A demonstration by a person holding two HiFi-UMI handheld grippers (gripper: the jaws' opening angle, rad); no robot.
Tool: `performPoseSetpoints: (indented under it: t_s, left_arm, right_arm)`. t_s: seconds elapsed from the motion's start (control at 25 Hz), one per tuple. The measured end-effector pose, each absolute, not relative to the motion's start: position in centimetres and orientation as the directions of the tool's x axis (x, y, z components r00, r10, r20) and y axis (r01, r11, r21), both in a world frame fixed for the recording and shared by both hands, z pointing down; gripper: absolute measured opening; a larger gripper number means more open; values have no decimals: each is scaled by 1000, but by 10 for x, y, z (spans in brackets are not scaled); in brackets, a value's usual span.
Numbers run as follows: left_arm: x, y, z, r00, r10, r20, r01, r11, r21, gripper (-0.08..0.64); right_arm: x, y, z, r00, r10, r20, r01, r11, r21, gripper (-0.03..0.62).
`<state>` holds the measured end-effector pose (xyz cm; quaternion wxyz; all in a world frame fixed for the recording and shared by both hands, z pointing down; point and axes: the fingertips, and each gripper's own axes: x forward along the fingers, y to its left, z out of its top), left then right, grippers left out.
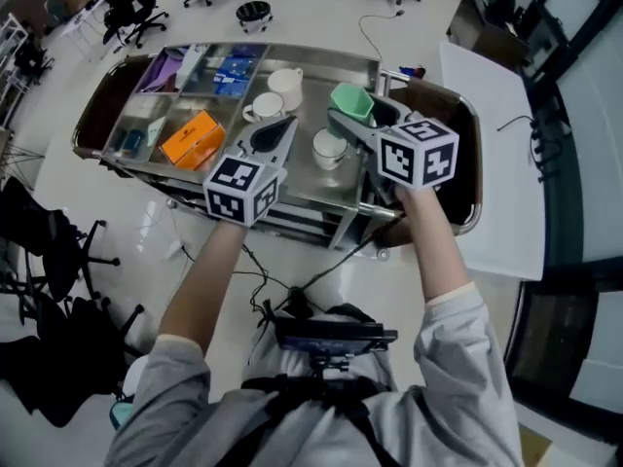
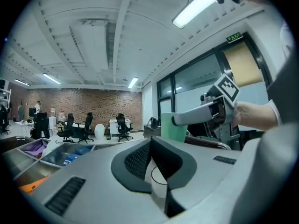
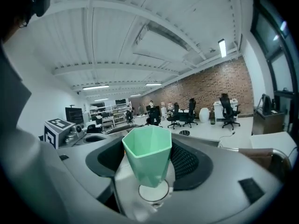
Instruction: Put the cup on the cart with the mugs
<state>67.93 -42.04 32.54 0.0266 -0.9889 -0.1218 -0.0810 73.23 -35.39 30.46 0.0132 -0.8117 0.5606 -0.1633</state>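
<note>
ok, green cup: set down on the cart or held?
Held, not set down. The right gripper's jaws clamp the green cup on both sides, upright, in the air above the cart.

I see an evenly bright indoor scene, lit from above by ceiling strip lights (image 2: 198,6) that blow out to pure white in the left gripper view. In the head view the glossy floor (image 1: 321,8) carries pale glare, and the steel cart top (image 1: 311,185) reflects softly, with weak shadows. Both gripper views are fisheye, bent and black at the corners. The green cup (image 3: 148,160) is crisp and the background slightly soft.
</note>
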Motion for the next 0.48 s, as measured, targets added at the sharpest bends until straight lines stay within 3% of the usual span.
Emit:
performPoseSetpoints:
  t_s: [0.24, 0.48]
  left_arm:
    - [725, -438, 328, 952, 244, 182, 256, -966, -44, 6]
    - [762, -455, 344, 959, 201, 199, 208, -978, -16, 6]
  right_arm:
    - [796, -393, 313, 431, -845, 318, -873, -480, -92, 316]
    - [859, -422, 332, 474, -804, 359, -834, -541, -109, 316]
